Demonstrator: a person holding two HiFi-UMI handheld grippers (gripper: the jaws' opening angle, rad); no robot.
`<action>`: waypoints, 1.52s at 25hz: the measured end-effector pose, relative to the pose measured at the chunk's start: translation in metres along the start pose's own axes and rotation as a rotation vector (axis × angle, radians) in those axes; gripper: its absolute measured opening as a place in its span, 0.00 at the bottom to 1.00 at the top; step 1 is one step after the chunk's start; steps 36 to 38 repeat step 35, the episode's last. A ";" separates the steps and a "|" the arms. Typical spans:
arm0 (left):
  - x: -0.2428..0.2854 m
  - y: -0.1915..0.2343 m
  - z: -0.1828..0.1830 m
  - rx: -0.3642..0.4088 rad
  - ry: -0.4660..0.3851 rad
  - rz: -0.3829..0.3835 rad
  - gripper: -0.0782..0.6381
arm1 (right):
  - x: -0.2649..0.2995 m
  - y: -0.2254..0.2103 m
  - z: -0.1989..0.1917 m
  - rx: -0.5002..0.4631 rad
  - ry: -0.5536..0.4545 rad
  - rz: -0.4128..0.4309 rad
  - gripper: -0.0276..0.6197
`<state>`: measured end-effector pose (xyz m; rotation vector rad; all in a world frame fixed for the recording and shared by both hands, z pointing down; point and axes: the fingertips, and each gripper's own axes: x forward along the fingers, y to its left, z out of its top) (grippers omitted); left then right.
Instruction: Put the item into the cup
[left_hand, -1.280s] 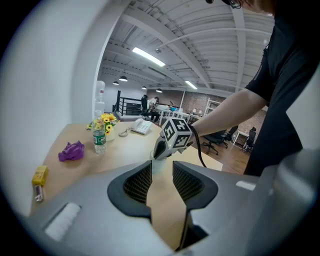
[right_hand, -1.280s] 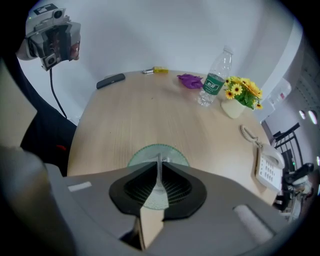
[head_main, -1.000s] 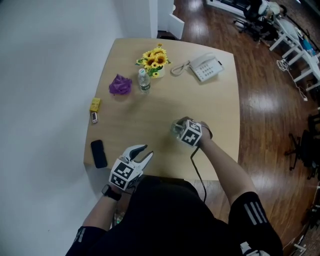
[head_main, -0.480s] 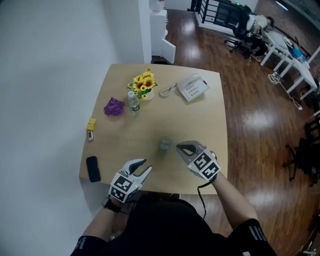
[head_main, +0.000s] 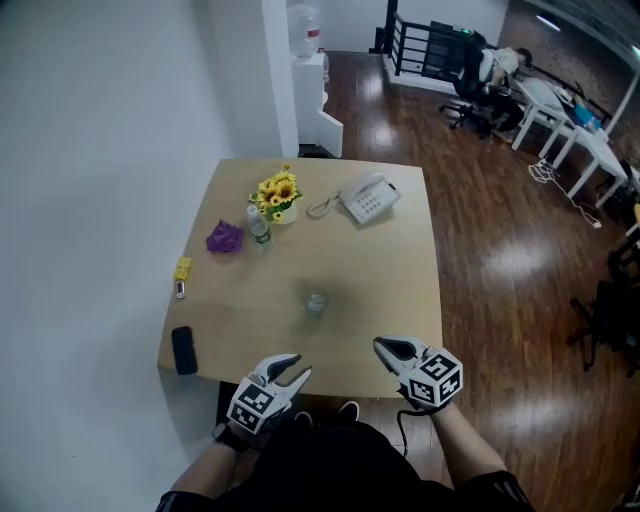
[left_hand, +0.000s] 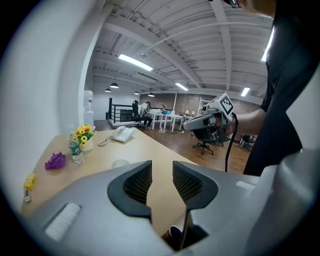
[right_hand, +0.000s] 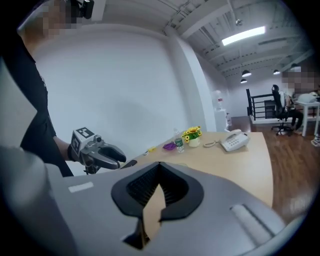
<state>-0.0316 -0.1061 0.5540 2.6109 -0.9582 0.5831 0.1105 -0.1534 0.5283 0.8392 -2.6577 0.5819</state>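
Clear cup (head_main: 316, 302) stands upright on the bare middle of the wooden table (head_main: 400, 290), ahead of both sets of fingers and well apart from each. It sits roughly on the line that runs between the two grippers. Whether anything lies inside it cannot be made out.

Left gripper (head_main: 296, 368) hovers at the near table edge, behind the cup and to its left. Its fingers (left_hand: 140, 181) stand a narrow gap apart with nothing between them; only table surface shows through the gap.

Right gripper (head_main: 383, 346) hovers at the same edge, behind the cup and to its right. Its fingers (right_hand: 172, 186) are closed tip to tip and hold nothing.

Beyond the cup, farther from the fingers:
- a small bottle (head_main: 259, 227), upright;
- a pot of yellow flowers (head_main: 277, 193) just beside the bottle;
- a white telephone (head_main: 368, 198) to the right of the flowers;
- a purple crumpled object (head_main: 224, 237) to the left of the bottle.

Left of the left gripper's fingers, along the table's left edge, lie a black flat object (head_main: 183, 350) and, farther on, a yellow block (head_main: 183, 268).
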 end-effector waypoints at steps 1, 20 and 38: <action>-0.002 -0.002 0.000 0.004 -0.001 -0.007 0.28 | -0.007 0.004 -0.004 0.003 -0.004 -0.009 0.05; -0.124 -0.047 -0.087 0.055 0.014 -0.122 0.28 | -0.025 0.185 -0.052 0.051 -0.087 -0.099 0.05; -0.123 -0.064 -0.078 0.078 -0.006 -0.110 0.28 | -0.031 0.207 -0.052 0.009 -0.088 -0.052 0.05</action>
